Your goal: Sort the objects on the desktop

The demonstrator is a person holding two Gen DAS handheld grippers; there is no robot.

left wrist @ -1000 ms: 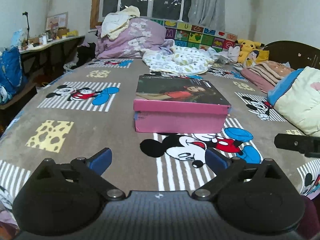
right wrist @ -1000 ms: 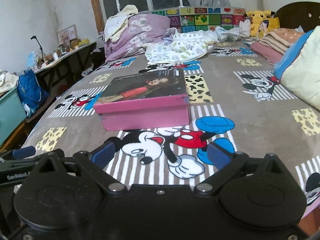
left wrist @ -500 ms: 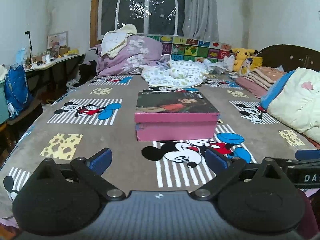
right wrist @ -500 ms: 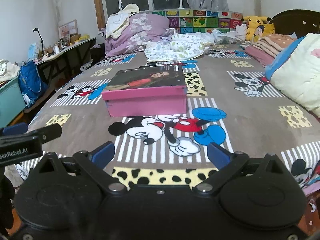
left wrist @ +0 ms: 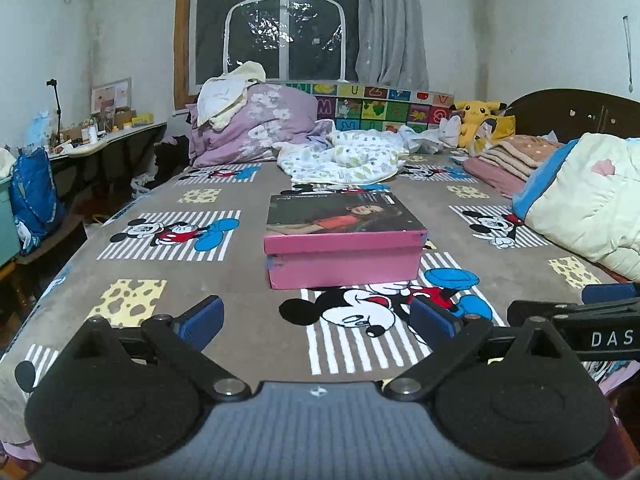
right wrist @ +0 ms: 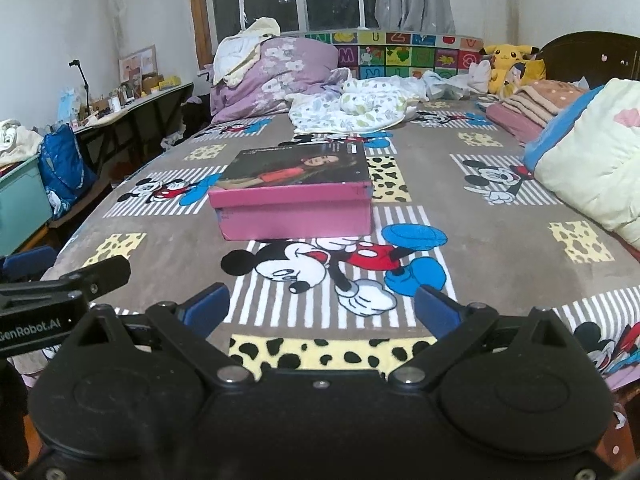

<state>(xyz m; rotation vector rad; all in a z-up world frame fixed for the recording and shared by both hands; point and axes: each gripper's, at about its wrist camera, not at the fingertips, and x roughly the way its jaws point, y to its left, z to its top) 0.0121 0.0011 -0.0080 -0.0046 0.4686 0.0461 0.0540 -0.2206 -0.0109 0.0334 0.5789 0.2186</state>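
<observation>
Hovering side by side over the near end of the bed (left wrist: 248,320), the left gripper (left wrist: 316,320) and the right gripper (right wrist: 322,308) both have their jaws spread wide and released, with nothing between the blue pads. One pink box (left wrist: 344,248) lies ahead of them, closed under a lid printed with a photograph, flat on the cartoon-mouse bedspread and well apart from both grippers. Judging by that gap, the task looks to be at its very start or its very end, and I cannot tell which: no loose small objects show anywhere near the box. If sorting is yet to begin, the next move calls for bringing one gripper forward to the box's near edge and lifting the lid, while the other steadies the base; the lid overhangs the base slightly, which gives a lip to catch. Counting what shows: one box, two grippers, one yellow plush toy (left wrist: 478,116) far behind the box by the headboard, one crumpled leaf-print blanket (left wrist: 344,158) just behind the box, one purple bundle of bedding (left wrist: 256,124) behind and left of it, and one desk (left wrist: 108,142) far left of the box beyond the bed, cluttered with items too small to count.
</observation>
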